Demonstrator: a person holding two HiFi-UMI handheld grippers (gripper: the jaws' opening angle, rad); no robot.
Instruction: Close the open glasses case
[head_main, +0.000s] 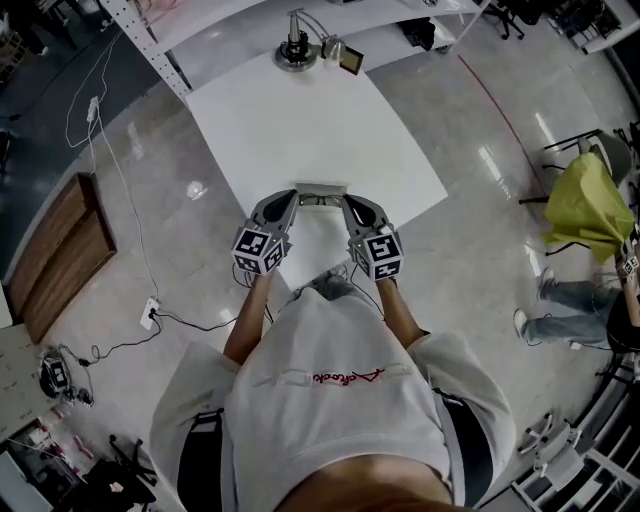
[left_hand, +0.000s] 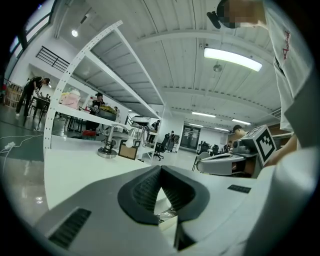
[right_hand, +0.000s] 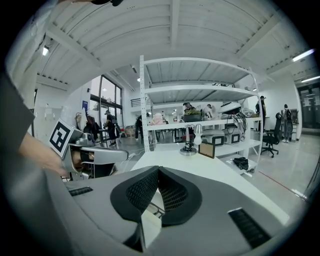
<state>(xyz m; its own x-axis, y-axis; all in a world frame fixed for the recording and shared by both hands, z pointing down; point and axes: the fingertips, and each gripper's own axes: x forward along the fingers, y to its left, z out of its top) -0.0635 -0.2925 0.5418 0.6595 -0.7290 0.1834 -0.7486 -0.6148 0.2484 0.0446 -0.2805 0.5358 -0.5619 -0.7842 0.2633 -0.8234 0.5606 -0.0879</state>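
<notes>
In the head view a pale glasses case (head_main: 320, 225) lies on the white table (head_main: 300, 120), near its front corner. Its grey far edge (head_main: 320, 188) shows between the two gripper tips. My left gripper (head_main: 293, 194) comes at that edge from the left and my right gripper (head_main: 346, 197) from the right. Both are shut, with the jaw tips touching in each gripper view (left_hand: 160, 168) (right_hand: 159, 170). Under the jaws a bit of metal glasses frame (left_hand: 167, 216) and a white piece (right_hand: 150, 222) show. Whether the lid is up cannot be told.
A lamp base (head_main: 294, 50) and a small picture frame (head_main: 350, 60) stand at the table's far edge, below a white shelf rack (right_hand: 200, 90). Cables (head_main: 150, 310) run on the floor to the left. A yellow-draped chair (head_main: 585, 205) and a person's legs (head_main: 565, 310) are at the right.
</notes>
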